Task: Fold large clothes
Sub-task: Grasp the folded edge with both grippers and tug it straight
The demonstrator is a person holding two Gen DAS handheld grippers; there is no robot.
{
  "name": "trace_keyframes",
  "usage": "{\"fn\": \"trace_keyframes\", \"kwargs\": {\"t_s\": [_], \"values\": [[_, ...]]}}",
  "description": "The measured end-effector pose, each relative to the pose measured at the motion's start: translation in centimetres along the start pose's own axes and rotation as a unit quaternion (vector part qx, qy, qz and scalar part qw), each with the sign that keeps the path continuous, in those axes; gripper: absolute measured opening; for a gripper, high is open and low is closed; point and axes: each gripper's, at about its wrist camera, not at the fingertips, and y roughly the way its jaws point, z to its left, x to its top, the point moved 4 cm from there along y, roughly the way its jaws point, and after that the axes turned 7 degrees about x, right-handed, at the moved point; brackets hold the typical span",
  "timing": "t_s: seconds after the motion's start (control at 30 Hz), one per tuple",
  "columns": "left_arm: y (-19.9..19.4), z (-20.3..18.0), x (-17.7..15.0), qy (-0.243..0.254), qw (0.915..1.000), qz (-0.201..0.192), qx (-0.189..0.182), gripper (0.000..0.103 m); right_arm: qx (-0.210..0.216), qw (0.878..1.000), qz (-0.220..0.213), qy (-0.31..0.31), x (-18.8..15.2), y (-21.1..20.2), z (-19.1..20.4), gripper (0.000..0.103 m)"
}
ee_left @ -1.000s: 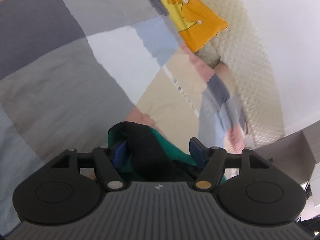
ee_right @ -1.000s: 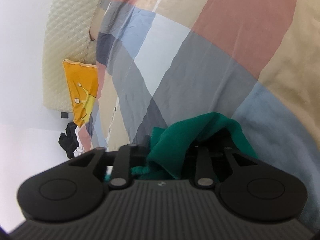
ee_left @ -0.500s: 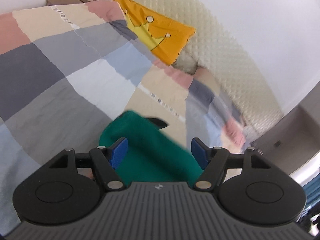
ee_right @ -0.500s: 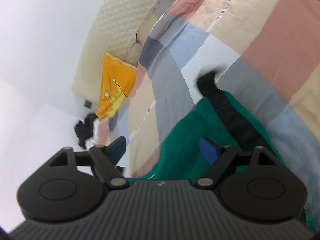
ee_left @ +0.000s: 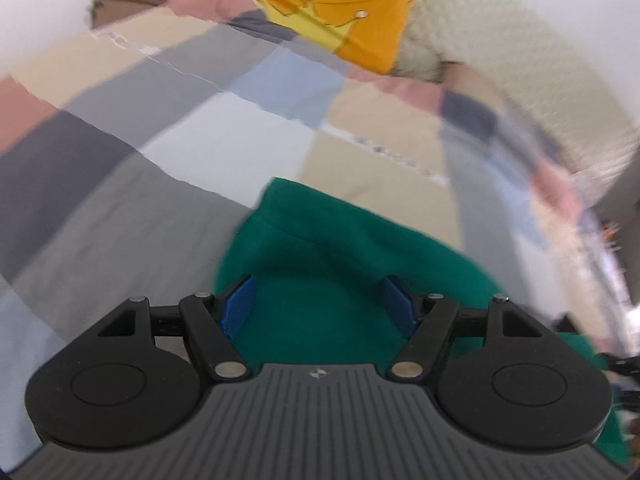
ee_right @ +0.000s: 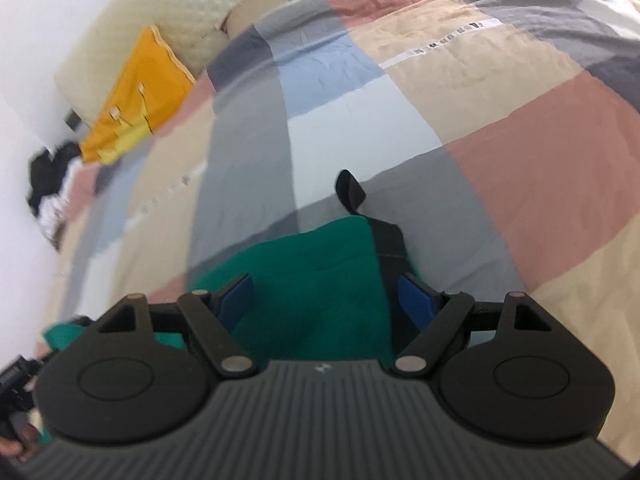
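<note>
Both tools are standing wide open as we are looking along them, neither one pinching cloth. Our left tool (ee_left: 318, 310) is showing its blue pads (ee_left: 236, 308) spread far apart, and the green garment (ee_left: 340, 252) is lying in the gap and running on past it toward the middle of the frame. From there the cloth is spreading out to the lower right edge of the left view, so its bulk is sitting to that side of the tool rather than the left.

Our right tool (ee_right: 326, 300) is just as open, its blue pads (ee_right: 414, 300) clear of the fabric. Here the same green garment (ee_right: 312, 276) is lying straight ahead in the lower centre, with a black band (ee_right: 386, 240) running along its right edge and ending in a dark tab (ee_right: 350, 192) that is pointing up toward mid-frame. The cloth is trailing off to the lower left of this view.

So we are judging the garment's long axis to be running across between the two tools, each one sitting near an end, both about equally near. Beneath it the patchwork bedspread (ee_right: 520, 152) is stretching away to the yellow pillow (ee_left: 352, 28) at the top of the left view.

Any next grasp is going to mean closing on an edge directly ahead.
</note>
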Motion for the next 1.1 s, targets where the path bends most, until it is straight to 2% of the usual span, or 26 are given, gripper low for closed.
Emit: {"fn": "trace_keyframes", "kwargs": {"t_s": [0.1, 0.17, 0.27, 0.43, 0.47, 0.5, 0.57, 0.63, 0.73, 0.97, 1.1], "values": [[1.1, 0.1, 0.0, 0.013, 0.9994, -0.003, 0.033, 0.074, -0.017, 1.0, 0.013, -0.016, -0.3, 1.2, -0.5, 0.081], [1.7, 0.4, 0.1, 0.005, 0.9993, 0.002, 0.036, 0.075, -0.002, 1.0, 0.016, 0.0, -0.3, 1.4, -1.0, 0.081], [2.1, 1.1, 0.2, -0.005, 0.9993, 0.005, 0.038, 0.075, 0.022, 1.0, 0.015, 0.005, -0.3, 1.1, -1.0, 0.075], [2.5, 1.3, 0.1, -0.003, 0.9994, 0.01, 0.034, 0.074, 0.043, 0.999, 0.021, -0.017, -0.7, 1.3, -0.1, 0.058], [2.6, 1.3, 0.1, -0.003, 0.9993, 0.013, 0.034, 0.073, 0.043, 0.999, 0.023, -0.022, -0.8, 1.3, 0.0, 0.047], [2.7, 1.2, 0.0, -0.002, 0.9994, 0.018, 0.03, 0.065, 0.037, 0.999, 0.024, -0.027, -0.8, 1.3, 0.1, 0.028], [3.1, 0.9, 0.0, 0.001, 0.9993, 0.03, 0.022, 0.052, 0.016, 0.999, 0.03, -0.036, -1.0, 1.5, 0.1, 0.022], [3.0, 0.8, -0.1, 0.006, 0.9993, 0.029, 0.023, 0.031, 0.018, 0.999, 0.026, -0.04, -1.0, 1.3, 0.0, 0.018], [2.2, 0.9, 0.1, 0.001, 0.9995, 0.014, 0.028, 0.01, 0.019, 0.999, 0.008, -0.032, -0.5, 0.5, -0.1, 0.014], [-1.4, 2.5, 2.0, -0.041, 0.998, -0.046, -0.016, 0.007, 0.035, 0.997, -0.072, 0.0, 1.3, -3.2, -0.6, 0.013], [-2.6, 2.6, 3.0, -0.057, 0.9955, -0.069, -0.029, 0.006, 0.045, 0.994, -0.099, 0.01, 1.9, -4.0, -0.8, 0.013]]}}
